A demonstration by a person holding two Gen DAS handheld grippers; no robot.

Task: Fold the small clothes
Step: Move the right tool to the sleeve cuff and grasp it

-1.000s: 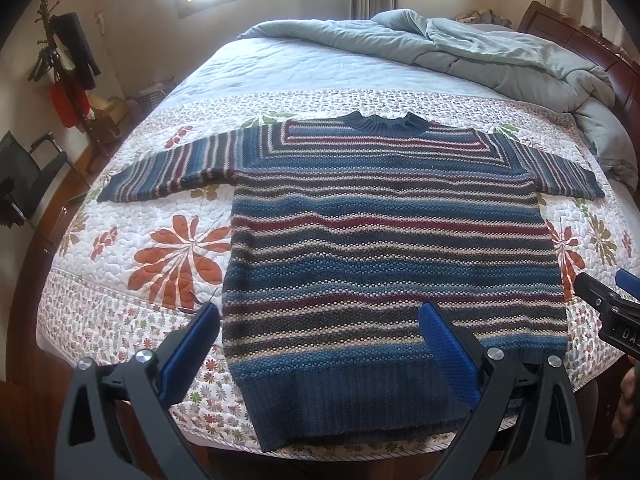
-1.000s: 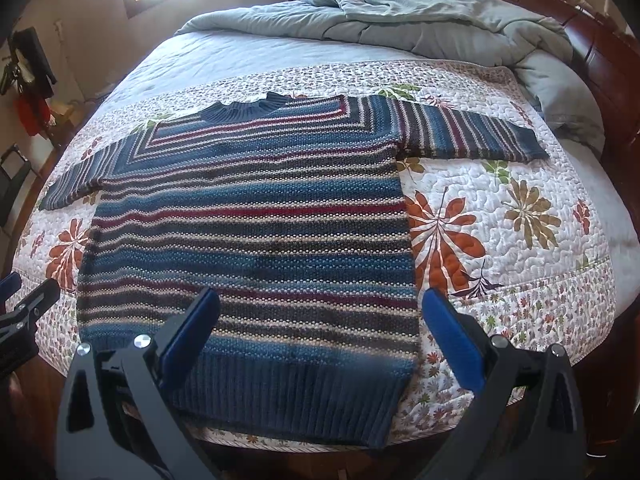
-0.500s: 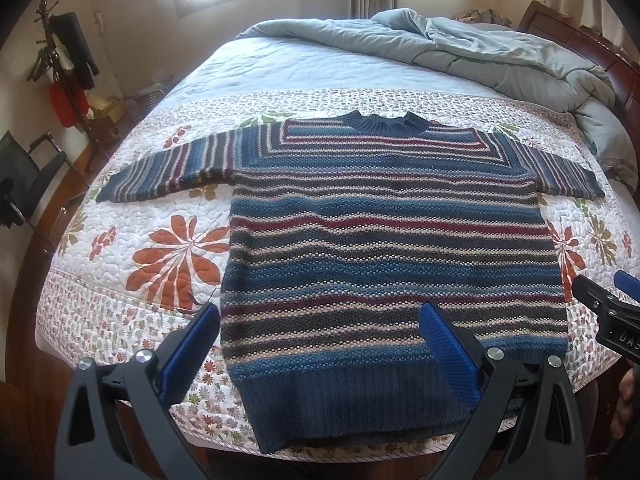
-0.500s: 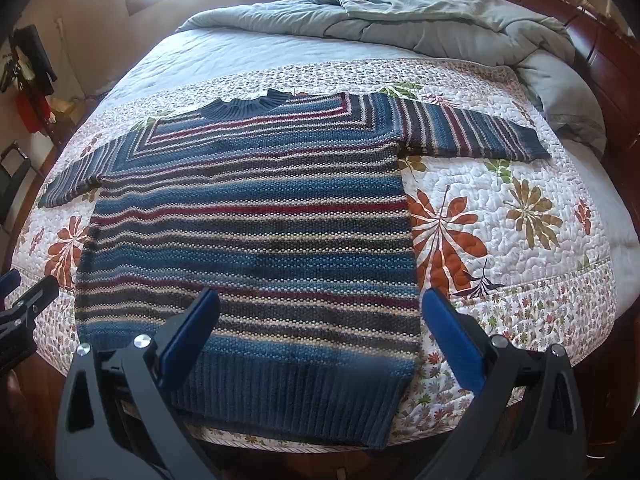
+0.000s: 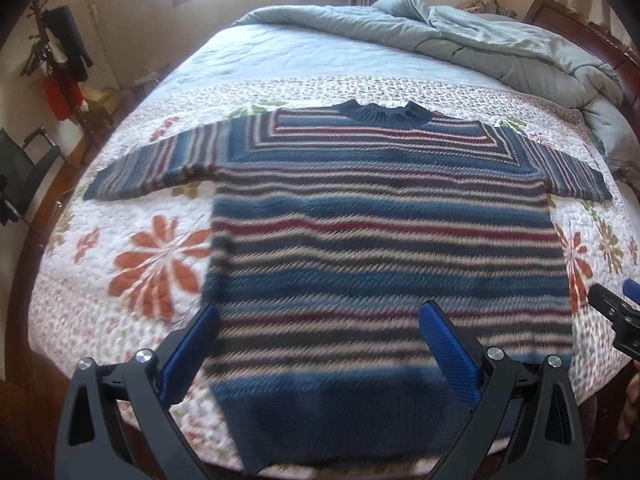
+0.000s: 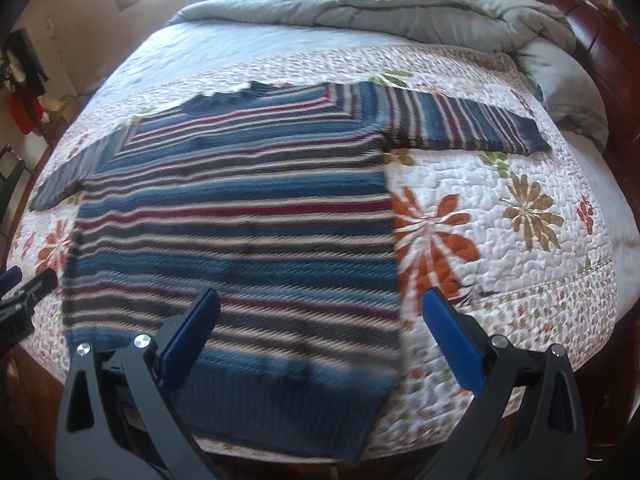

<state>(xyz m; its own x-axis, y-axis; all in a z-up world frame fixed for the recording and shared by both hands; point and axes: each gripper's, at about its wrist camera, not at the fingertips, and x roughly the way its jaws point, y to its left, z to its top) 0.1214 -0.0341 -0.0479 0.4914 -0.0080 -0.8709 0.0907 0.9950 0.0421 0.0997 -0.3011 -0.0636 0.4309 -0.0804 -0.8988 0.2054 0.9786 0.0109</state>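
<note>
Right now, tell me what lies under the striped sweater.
The striped sweater lies flat on a white floral quilt spread across the bed. The quilt shows all around it; the part beneath the sweater is covered, so anything else there cannot be seen.

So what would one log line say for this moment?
sweater: flat on bed, unfolded | left hand-held gripper: open, empty | right hand-held gripper: open, empty

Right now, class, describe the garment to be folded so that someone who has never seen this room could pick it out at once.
Start at the bed, with a grey duvet bunched at its far end. Nearer lies a white floral quilt, and the striped sweater lies flat on it, sleeves out, hem nearest. It is the only knitted thing there, banded blue, red and cream.
</note>
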